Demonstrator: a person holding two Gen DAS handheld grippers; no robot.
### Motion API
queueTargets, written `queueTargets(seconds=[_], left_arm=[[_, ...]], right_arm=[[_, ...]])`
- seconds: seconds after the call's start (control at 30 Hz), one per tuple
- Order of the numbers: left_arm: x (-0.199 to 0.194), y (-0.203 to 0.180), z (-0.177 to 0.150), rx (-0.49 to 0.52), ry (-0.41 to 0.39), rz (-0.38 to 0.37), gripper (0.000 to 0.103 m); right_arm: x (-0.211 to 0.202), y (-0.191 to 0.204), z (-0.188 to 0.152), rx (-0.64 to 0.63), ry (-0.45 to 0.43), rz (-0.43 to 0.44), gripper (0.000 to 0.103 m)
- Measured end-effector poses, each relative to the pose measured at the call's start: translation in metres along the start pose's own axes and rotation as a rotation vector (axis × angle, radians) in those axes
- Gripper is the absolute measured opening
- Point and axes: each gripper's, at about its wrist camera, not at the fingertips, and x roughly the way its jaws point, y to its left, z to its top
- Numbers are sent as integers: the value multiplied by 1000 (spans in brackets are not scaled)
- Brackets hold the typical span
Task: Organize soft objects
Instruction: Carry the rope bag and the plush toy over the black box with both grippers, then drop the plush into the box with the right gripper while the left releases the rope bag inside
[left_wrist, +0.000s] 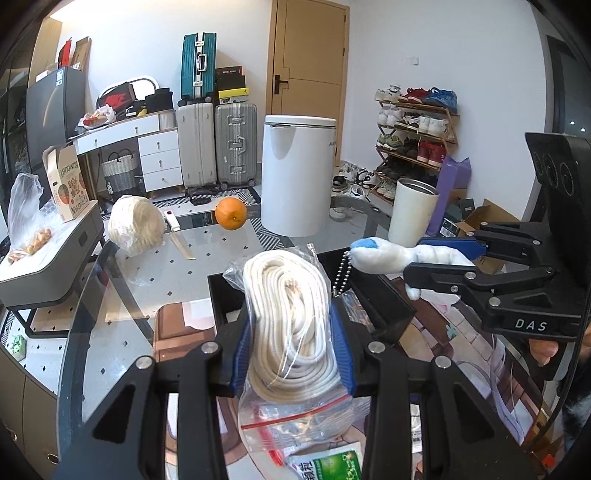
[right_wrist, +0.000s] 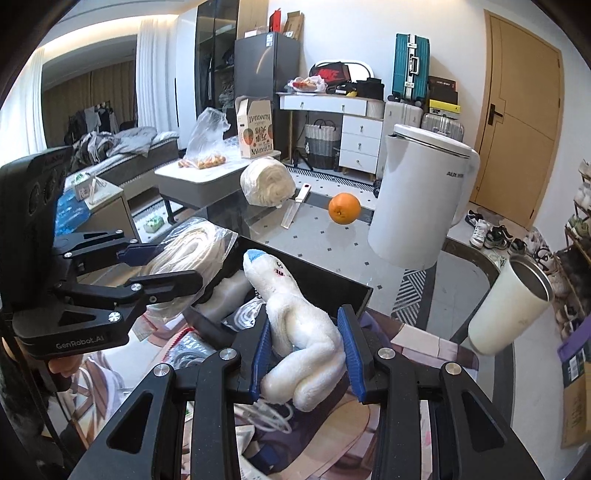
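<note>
My left gripper (left_wrist: 291, 354) is clamped tight on the bagged rope coil (left_wrist: 291, 314), and my right gripper (right_wrist: 306, 354) squeezes the white plush toy (right_wrist: 303, 332). I hold both above the black tray (right_wrist: 332, 280); beyond it an orange (right_wrist: 344, 208) sits on the glass table (right_wrist: 332, 243).

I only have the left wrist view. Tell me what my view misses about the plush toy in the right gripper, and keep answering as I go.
Observer: The plush toy has a small stitched face below its blue tip, turned away from your camera.
Operator: Report what lies under it.
Observer: A loose white cable is coiled on the table right beneath the toy.
Operator: Describe the black bin's inside.
Observer: The black bin holds a pale grey roll beside the left gripper, which is shut on the bagged rope.
Operator: Check the right gripper's hold.
Observer: The right gripper clamps the toy's lower body between both blue pads.
</note>
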Motion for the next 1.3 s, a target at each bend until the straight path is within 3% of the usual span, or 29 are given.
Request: queueTargets(seconds=[0.77,1.1,1.3], left_arm=[[21,22,1,-25,25,5,37],[31,24,1,-15,44,-4,37],[35,25,1,-6,51,-12,37]], right_arm=[[94,16,22,-214,149,38,35],[116,13,19,-265,194,31,35],[109,6,19,-261,183,35,48]])
